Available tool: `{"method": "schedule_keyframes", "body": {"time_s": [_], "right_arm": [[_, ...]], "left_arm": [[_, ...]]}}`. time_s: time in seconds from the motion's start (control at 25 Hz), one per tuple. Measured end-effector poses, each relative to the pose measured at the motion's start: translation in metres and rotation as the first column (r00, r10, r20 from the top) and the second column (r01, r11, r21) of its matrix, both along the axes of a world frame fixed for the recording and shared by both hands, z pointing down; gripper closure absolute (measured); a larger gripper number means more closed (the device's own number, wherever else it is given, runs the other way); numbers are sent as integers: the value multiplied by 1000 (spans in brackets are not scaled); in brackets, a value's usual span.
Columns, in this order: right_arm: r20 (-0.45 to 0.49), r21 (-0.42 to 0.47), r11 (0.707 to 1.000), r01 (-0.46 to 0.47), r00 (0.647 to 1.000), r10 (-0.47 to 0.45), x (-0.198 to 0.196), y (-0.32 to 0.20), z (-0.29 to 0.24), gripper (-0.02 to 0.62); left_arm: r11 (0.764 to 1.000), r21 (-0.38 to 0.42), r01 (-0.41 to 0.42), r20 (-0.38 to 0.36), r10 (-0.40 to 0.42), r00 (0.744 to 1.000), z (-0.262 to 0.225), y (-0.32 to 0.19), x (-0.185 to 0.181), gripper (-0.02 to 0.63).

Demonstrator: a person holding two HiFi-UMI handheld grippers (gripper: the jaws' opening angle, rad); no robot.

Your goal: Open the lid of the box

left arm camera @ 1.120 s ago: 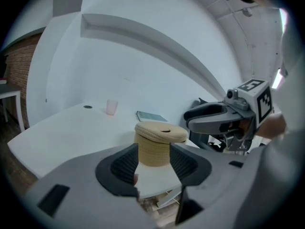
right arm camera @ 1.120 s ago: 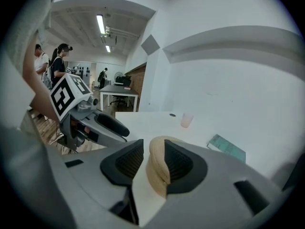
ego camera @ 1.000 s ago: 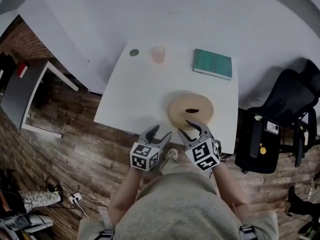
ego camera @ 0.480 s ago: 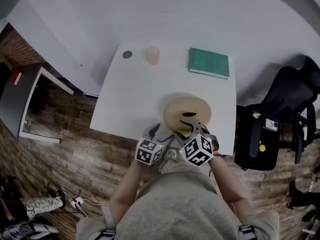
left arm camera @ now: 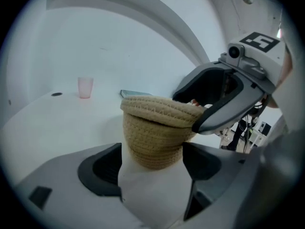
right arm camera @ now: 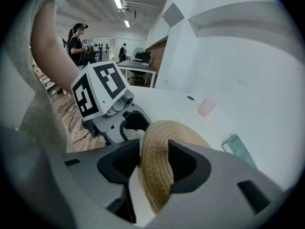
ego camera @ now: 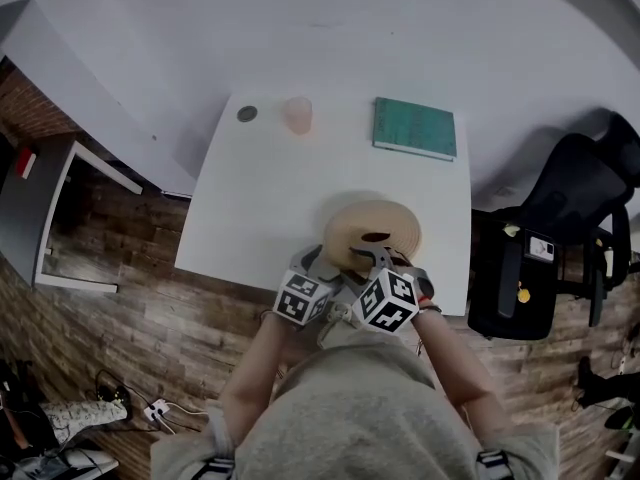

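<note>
We hold one hand-held gripper in each hand, low over the near edge of the white worktop [ego camera: 270,198]. The round straw box [left arm camera: 152,144] stands at about 5 o'clock on the worktop, close to that near edge, and its lid [ego camera: 385,218] sits on top of it. The left hand-held gripper [left arm camera: 152,156] comes at the box from about 7 o'clock. Its jaws have just been opening and now stand wide apart. The lower part of the box is between them, but the pads do not press on it, so this one holds nothing. The right hand-held gripper [right arm camera: 152,163] comes from about 6 o'clock. Its jaws are wide too, though they have just been closing a tiny bit. The rim of the lid is between them. The pads are very close to the straw, and we cannot tell if they touch it. Far across the worktop, a pink cup [ego camera: 297,115] stands at about 11 o'clock, with a small dark round thing [ego camera: 247,114] just beside it at its 9 o'clock. A green book [ego camera: 414,128] lies at about 1 o'clock. A black chair [ego camera: 590,198] stands on the wooden floor [ego camera: 150,308], off at 3 o'clock.
</note>
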State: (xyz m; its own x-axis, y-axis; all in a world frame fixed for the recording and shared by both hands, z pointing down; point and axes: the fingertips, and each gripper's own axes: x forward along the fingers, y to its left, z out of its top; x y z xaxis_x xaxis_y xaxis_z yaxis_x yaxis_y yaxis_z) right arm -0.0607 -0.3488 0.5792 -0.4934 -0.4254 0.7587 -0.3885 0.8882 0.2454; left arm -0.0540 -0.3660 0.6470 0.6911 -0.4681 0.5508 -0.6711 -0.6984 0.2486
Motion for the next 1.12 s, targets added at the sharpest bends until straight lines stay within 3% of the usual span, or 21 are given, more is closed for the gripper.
{"method": "schedule_keyframes", "body": {"time_s": [0.4, 1.12], "right_arm": [[-7, -7, 1000, -1, 1000, 1, 2, -3, 4, 433], [-1, 69, 997, 24, 1000, -24, 7, 3, -11, 488]], "left_arm": [[994, -33, -104, 10, 105, 994, 0, 1, 11, 241], [999, -20, -43, 2, 43, 999, -1, 4, 13, 242]]}}
